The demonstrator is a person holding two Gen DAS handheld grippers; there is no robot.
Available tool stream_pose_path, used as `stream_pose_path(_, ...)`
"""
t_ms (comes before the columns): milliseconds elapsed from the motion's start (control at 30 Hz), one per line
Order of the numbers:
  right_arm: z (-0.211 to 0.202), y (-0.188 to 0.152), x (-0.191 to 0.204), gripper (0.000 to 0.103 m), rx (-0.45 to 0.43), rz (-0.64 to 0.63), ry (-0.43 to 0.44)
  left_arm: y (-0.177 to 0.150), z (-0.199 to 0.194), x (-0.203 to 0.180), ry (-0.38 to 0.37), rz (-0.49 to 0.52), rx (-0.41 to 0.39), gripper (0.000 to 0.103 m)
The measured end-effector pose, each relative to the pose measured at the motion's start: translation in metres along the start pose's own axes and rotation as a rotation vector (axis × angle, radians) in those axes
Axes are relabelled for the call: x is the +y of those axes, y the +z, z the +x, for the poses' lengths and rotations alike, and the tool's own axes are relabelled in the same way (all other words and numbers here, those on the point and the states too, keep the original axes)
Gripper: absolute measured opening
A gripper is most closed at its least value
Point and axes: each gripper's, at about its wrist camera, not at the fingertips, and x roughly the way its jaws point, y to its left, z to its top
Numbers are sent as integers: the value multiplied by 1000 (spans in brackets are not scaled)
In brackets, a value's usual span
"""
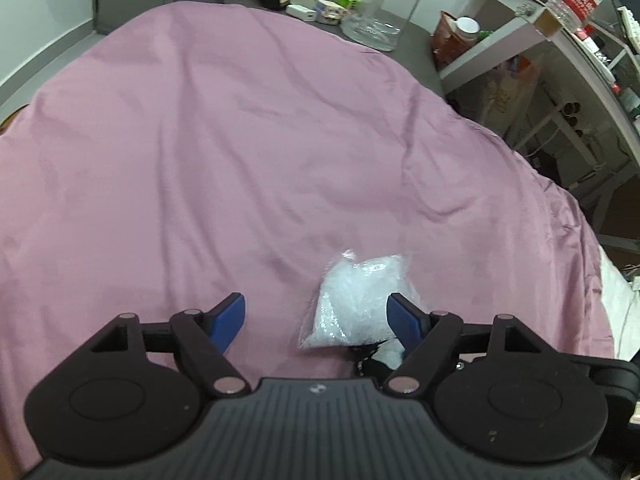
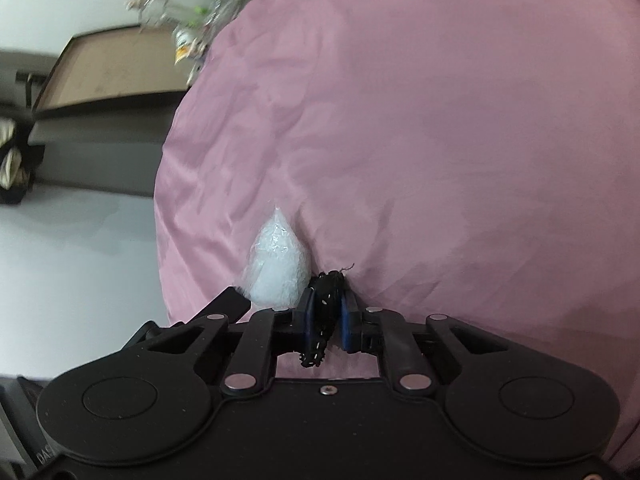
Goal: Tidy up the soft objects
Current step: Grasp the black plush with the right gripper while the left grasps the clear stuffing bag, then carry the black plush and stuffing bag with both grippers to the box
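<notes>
While right tool [image 2: 327,312] pinches black speckled fabric scrap [image 2: 324,300], left tool [image 1: 316,316] gapes wide, empty, over crinkly clear bag of white stuffing [image 1: 354,300] near edge of smooth pink bedsheet [image 1: 200,140].

So the bag [image 1: 354,300] sits on the sheet [image 1: 200,160], near its front edge. A dark bit of fabric [image 2: 325,308] lies right beside the bag, touching it. Behind the sheet there's a jar [image 1: 384,4], shelves [image 1: 520,40] off to the right.
</notes>
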Motion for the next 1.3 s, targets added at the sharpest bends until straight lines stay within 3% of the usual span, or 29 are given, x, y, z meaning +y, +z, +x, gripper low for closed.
stream_pose_path(367,3,8,-17,12,-39,104,7,4,35,-20,-117,-29,50,76)
stream_pose_path(433,1,7,-20,12,-37,112,11,5,41,-22,-129,-40,60,67)
stream_pose_path(533,3,8,-21,12,-35,115,14,6,46,-24,-129,-48,62,41)
stream_pose_path(667,3,9,-21,11,-38,113,17,9,44,-25,-90,-55,29,27)
stream_pose_path(1033,-12,4,-7,11,-51,55,13,-5,-13,0,28,-96,-7,26)
stream_pose_path(1300,-39,-11,13,11,-76,-32,16,-27,-62,0,34,-109,-41,26)
